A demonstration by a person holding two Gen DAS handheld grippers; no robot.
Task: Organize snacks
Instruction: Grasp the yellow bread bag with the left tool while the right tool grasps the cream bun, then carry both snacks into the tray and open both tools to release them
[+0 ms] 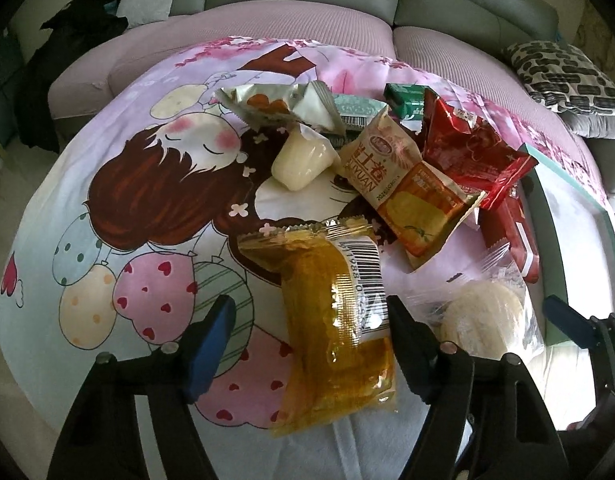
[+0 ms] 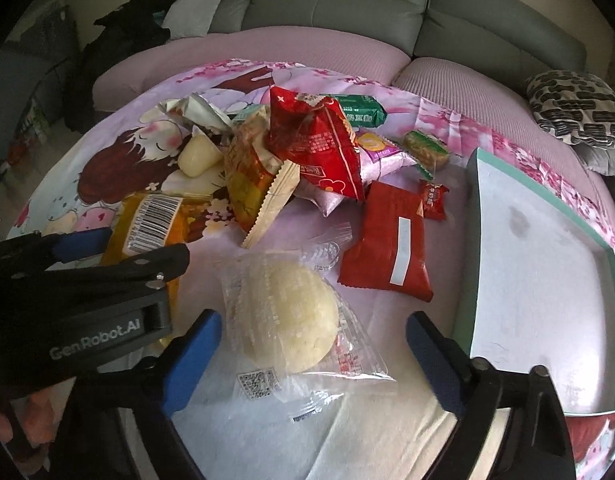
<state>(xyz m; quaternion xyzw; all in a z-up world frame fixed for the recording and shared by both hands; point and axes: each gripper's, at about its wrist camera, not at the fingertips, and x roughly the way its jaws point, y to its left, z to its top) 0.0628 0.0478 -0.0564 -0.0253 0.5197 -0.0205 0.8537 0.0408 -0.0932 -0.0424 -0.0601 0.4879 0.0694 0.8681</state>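
Note:
Snacks lie heaped on a cartoon-print cloth. My left gripper [image 1: 307, 344] is open, its fingers on either side of a yellow transparent packet [image 1: 339, 320] with a barcode; the packet also shows in the right wrist view [image 2: 147, 228]. My right gripper [image 2: 313, 360] is open around a round pale bun in clear wrap [image 2: 287, 316], which also shows in the left wrist view [image 1: 483, 320]. A flat red packet [image 2: 391, 240], a crumpled red bag [image 2: 319, 144], an orange-beige packet [image 1: 407, 184] and a white jelly cup [image 1: 303, 160] lie behind. A teal-rimmed tray [image 2: 543, 264] sits at right, holding nothing.
A silver packet [image 1: 275, 104], green packets [image 1: 405, 100] and a small wrapped cake [image 2: 427, 150] lie at the back of the pile. A grey sofa [image 2: 339, 12] with a patterned cushion [image 2: 579, 108] and dark clothes [image 2: 127, 36] stands behind the table.

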